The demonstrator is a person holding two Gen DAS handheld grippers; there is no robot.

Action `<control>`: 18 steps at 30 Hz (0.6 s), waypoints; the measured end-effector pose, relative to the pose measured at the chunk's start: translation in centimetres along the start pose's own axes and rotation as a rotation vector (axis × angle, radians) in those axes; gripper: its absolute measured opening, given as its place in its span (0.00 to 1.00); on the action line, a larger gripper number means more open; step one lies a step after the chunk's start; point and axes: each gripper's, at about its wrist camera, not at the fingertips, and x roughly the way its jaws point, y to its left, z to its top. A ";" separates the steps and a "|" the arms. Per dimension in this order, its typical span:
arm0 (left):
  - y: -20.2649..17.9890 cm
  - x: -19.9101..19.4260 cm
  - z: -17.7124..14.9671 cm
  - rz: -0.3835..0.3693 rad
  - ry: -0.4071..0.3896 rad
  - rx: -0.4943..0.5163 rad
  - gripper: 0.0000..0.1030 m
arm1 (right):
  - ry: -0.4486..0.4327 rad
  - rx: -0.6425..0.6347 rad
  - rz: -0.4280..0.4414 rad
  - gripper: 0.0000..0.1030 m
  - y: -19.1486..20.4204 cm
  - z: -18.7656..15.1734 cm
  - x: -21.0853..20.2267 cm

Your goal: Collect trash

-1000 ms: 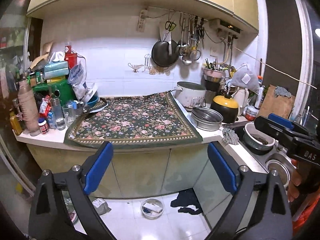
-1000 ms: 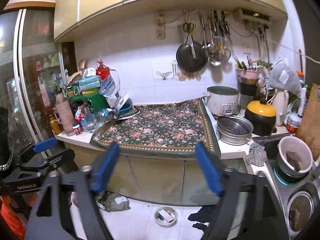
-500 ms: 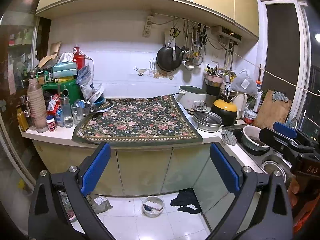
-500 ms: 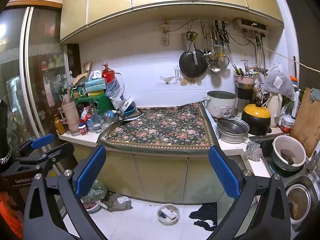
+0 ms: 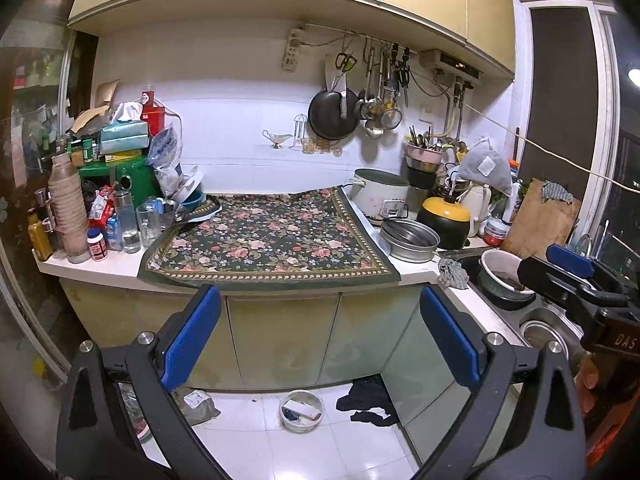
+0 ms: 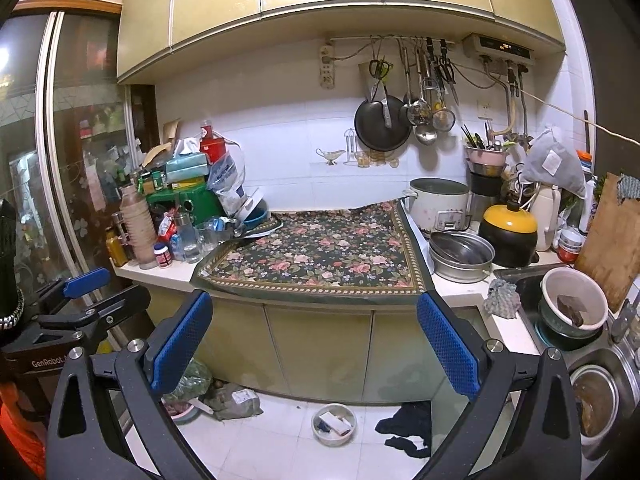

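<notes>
My left gripper [image 5: 320, 320] is open and empty, held well back from the kitchen counter [image 5: 100, 266]. My right gripper [image 6: 314, 324] is also open and empty, level with the cabinet doors. Each gripper shows at the edge of the other's view, the right one [image 5: 576, 276] and the left one [image 6: 80, 300]. On the floor lie a small white bowl with scraps [image 5: 301, 410] [image 6: 334, 424], a crumpled grey bag [image 5: 198, 402] [image 6: 236, 400] and a dark cloth [image 5: 366, 400] [image 6: 404, 424]. A green bag [image 6: 192, 380] sits by the cabinet's left end.
A floral cloth [image 5: 268, 240] covers the counter's middle. Bottles, cups and boxes [image 5: 104, 200] crowd its left end. A rice cooker [image 5: 380, 196], steel pan [image 5: 408, 238] and yellow-lidded pot [image 5: 444, 220] stand right. The sink [image 6: 592, 392] holds bowls. Utensils hang on the wall [image 6: 416, 112].
Both views have pulled back and tilted, so the counter sits lower and smaller and more of the upper cabinets shows. Both grippers stay open and empty.
</notes>
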 end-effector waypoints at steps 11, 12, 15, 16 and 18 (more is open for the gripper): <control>0.0 0.3 0.1 -0.002 0.014 0.000 0.97 | 0.013 0.009 0.002 0.99 -0.2 -0.2 -0.2; 0.0 0.5 0.1 -0.001 0.015 -0.001 0.97 | 0.017 0.010 0.004 0.99 -0.3 -0.2 0.0; -0.1 0.6 0.0 -0.002 0.017 -0.007 0.97 | 0.024 0.010 0.004 0.99 -0.2 -0.3 0.0; -0.1 0.7 0.1 -0.003 0.018 -0.010 0.97 | 0.026 0.010 0.005 0.99 -0.2 -0.3 -0.1; -0.1 0.8 0.1 -0.003 0.020 -0.012 0.97 | 0.028 0.009 0.005 0.99 -0.2 -0.2 0.0</control>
